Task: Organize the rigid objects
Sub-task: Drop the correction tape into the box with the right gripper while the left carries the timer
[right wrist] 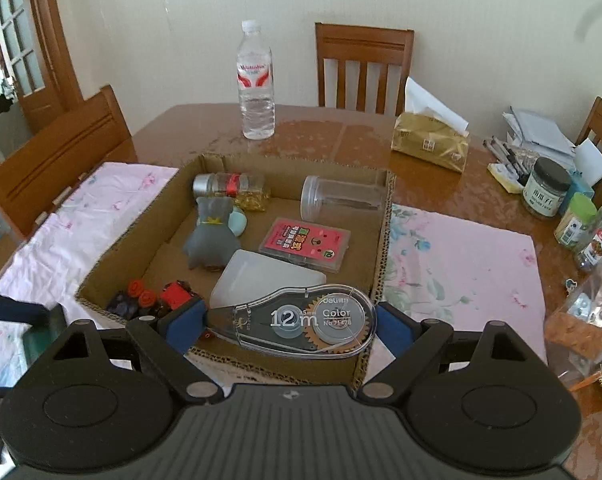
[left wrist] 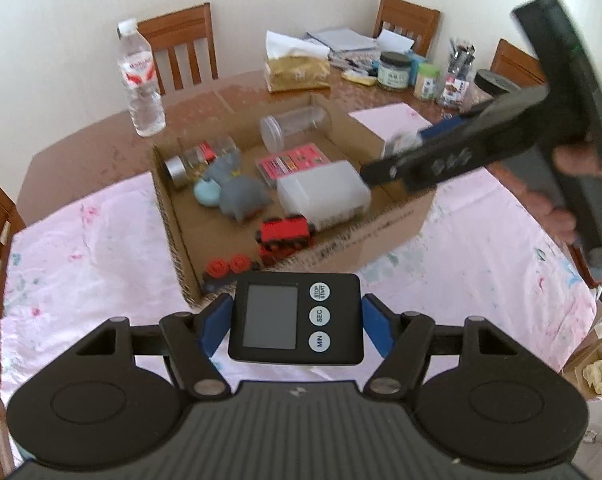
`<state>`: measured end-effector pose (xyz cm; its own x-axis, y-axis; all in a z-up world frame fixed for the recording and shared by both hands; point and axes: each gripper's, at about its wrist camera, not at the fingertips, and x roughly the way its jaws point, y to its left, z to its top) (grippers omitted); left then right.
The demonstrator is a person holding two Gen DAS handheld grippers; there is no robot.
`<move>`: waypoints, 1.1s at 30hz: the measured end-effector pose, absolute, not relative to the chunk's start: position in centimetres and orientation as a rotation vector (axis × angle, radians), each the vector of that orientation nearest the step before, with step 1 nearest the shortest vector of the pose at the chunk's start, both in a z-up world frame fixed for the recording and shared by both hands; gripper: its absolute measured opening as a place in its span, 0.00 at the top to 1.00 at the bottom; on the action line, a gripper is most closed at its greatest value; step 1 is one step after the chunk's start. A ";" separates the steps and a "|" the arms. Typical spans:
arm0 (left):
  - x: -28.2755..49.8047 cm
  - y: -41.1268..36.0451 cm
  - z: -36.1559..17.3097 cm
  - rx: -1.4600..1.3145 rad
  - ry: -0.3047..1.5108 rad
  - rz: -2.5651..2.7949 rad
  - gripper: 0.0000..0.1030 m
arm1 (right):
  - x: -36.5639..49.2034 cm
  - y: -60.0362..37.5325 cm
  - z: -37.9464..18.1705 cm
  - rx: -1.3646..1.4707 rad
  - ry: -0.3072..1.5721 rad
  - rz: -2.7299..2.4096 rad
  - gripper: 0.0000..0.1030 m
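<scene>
My left gripper (left wrist: pixel 295 322) is shut on a black digital timer (left wrist: pixel 277 316), held screen up just in front of the cardboard box (left wrist: pixel 169 216). My right gripper (right wrist: pixel 291 324) is shut on a clear correction tape dispenser (right wrist: pixel 301 322) above the box's near rim (right wrist: pixel 385 248). In the left wrist view the right gripper (left wrist: pixel 405 152) reaches in from the right over the box, held by a hand (left wrist: pixel 557 216). Inside the box lie a grey plush toy (right wrist: pixel 211 240), a pink card case (right wrist: pixel 305 248), a white plastic case (right wrist: pixel 261 280), a clear jar (right wrist: pixel 341 198), a silver-capped bottle (right wrist: pixel 229 186) and a red toy train (right wrist: pixel 177 294).
A water bottle (right wrist: pixel 256 84) stands behind the box on the wooden table (right wrist: pixel 321 132). A gold tissue pack (right wrist: pixel 431 142), jars (right wrist: pixel 547 194) and papers crowd the far right. Pink cloth (right wrist: pixel 461 264) lies on both sides of the box. Wooden chairs (right wrist: pixel 363 66) surround the table.
</scene>
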<state>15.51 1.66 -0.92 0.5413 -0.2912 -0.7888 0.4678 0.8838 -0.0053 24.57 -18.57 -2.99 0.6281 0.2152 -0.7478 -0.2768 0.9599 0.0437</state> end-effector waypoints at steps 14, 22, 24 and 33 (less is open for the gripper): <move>17.9 2.4 0.0 0.224 0.852 -0.446 0.32 | 22.4 -18.2 -1.4 -0.062 0.839 0.261 0.00; 21.2 2.2 -0.8 0.238 0.849 -0.433 0.32 | 20.9 -18.8 -0.6 -0.050 0.832 0.229 0.00; 22.3 2.1 -1.2 0.238 0.855 -0.430 0.32 | 20.5 -18.9 -0.4 -0.044 0.831 0.222 0.00; 25.8 1.5 -3.2 0.254 0.868 -0.417 0.32 | 19.4 -19.4 0.2 -0.033 0.821 0.179 0.00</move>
